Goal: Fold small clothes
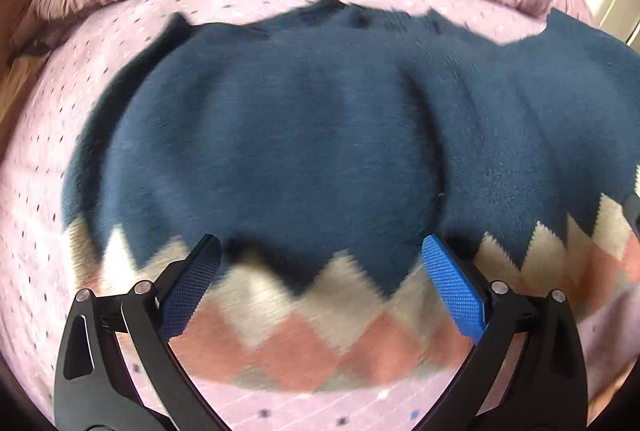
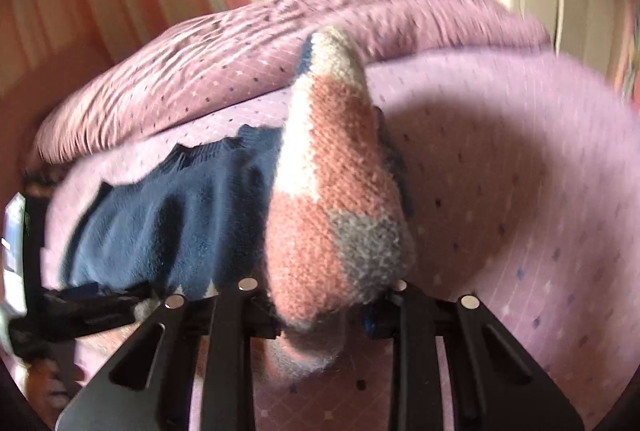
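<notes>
sweater (image 1: pixel 280 135): blurred by motion in the left view; right side cut off by the frame edge
right gripper (image 2: pixel 326 311): pads hidden under the bunched hem (image 2: pixel 332 191), so the grip itself is unseen
left gripper (image 2: pixel 80 307): smeared at the right view's left edge
bed (image 2: pixel 520 171): dots smeared

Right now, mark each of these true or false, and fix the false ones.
1. The sweater is mostly dark blue. True.
2. It lies on a bare wooden floor. False: it lies on a pink dotted bedsheet.
3. The left gripper has its jaws shut on the sweater's collar. False: its jaws stand open over the zigzag hem.
4. The right gripper has its jaws shut on a bunched part of the patterned hem. True.
5. The hem pattern is green and yellow. False: it is pink, cream and grey.
</notes>
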`<state>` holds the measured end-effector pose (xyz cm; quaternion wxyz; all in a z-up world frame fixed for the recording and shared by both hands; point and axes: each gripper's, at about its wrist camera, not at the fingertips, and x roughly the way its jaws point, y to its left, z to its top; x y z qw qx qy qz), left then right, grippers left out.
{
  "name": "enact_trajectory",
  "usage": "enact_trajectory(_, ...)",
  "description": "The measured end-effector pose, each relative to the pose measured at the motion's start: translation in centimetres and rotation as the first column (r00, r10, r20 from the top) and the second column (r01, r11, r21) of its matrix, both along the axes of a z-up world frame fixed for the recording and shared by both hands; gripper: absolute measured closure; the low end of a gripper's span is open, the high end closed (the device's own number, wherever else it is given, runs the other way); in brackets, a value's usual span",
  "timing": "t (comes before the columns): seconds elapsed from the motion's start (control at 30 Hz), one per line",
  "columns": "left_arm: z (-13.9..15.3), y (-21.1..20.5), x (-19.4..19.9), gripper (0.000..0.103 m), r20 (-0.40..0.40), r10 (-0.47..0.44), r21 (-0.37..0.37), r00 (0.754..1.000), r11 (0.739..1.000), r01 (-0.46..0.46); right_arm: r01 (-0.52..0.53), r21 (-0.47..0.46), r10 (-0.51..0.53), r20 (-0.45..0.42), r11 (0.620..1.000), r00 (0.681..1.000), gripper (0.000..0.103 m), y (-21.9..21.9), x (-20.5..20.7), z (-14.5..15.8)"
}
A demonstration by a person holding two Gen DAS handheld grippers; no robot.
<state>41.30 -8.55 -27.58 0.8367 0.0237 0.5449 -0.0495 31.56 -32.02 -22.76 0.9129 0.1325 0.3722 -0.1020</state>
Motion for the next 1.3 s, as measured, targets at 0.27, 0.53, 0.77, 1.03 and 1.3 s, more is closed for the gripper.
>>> enact_trajectory(0.27,2.7,11.3,0.3,0.003,0.053,0.046,-0.103,0.998,0.994,-0.040,-0.075,-0.162,0.082,0.035,0.984,0.996,0.079,8.9,2.1,2.9)
enact_trajectory(0.53,6.0,22.3,0.8,0.003,0.134,0.189,-0.094,0.973,0.980,-0.177,-0.246,-0.295,0.266,0.029,0.923,0.963,0.079,19.1,3.6,4.0)
enact_trajectory(0.77,8.3,29.1,-0.5,0.003,0.151,0.313,-0.173,0.938,0.942,-0.287,-0.545,-0.349,0.520,-0.171,0.762,0.837,0.082,30.3,3.1,-1.6)
enact_trajectory(1.03,6.2,26.2,-0.5,0.003,0.118,0.217,-0.128,0.969,0.971,-0.202,-0.601,-0.263,0.555,-0.231,0.755,0.799,0.074,29.4,3.3,-3.0)
enact_trajectory(1.3,6.0,23.0,0.6,0.003,0.110,0.151,-0.082,0.982,0.986,-0.143,-0.706,-0.089,0.684,-0.191,0.702,0.704,0.039,28.0,3.7,-0.3)
